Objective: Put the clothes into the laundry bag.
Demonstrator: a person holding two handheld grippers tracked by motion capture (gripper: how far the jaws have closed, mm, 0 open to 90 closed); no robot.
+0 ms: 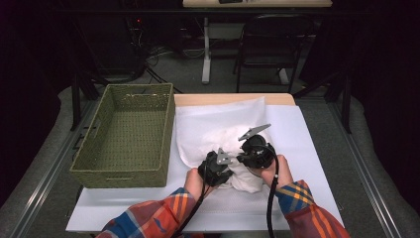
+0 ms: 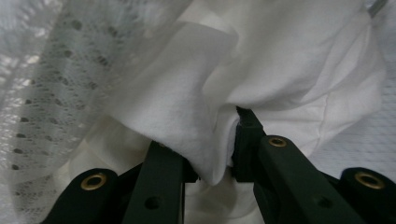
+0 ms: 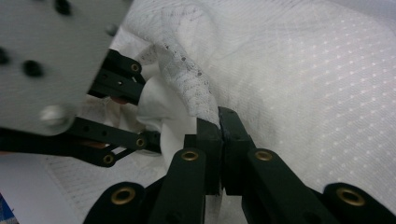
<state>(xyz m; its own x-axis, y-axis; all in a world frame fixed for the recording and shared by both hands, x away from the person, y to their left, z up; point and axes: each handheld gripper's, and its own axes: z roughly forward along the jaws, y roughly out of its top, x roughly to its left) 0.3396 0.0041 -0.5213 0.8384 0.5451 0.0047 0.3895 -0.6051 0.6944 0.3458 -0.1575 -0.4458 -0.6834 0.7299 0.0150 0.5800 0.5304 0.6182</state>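
Looking down from the high view, you hold both grippers on the white cloth (image 1: 225,134) beside the basket (image 1: 126,134), your left gripper (image 2: 212,149) pinches a thick fold, and your right gripper (image 3: 219,128) clamps its lace edge.

The cloth (image 1: 218,136) is white, its dotted weave showing in the right gripper view, with a band of openwork lace (image 3: 184,84) along one edge; a plain, smooth white fabric fold (image 2: 196,116) lies in it. The left gripper (image 1: 219,166) and the right gripper (image 1: 247,148) are black with brass-coloured rivets, each topped by a grey plate. The basket (image 1: 106,174) is olive green, woven. The counter (image 1: 297,148) is covered in white, with pale wood showing at its far edge. The sleeves (image 1: 148,220) are plaid in orange, blue and red.
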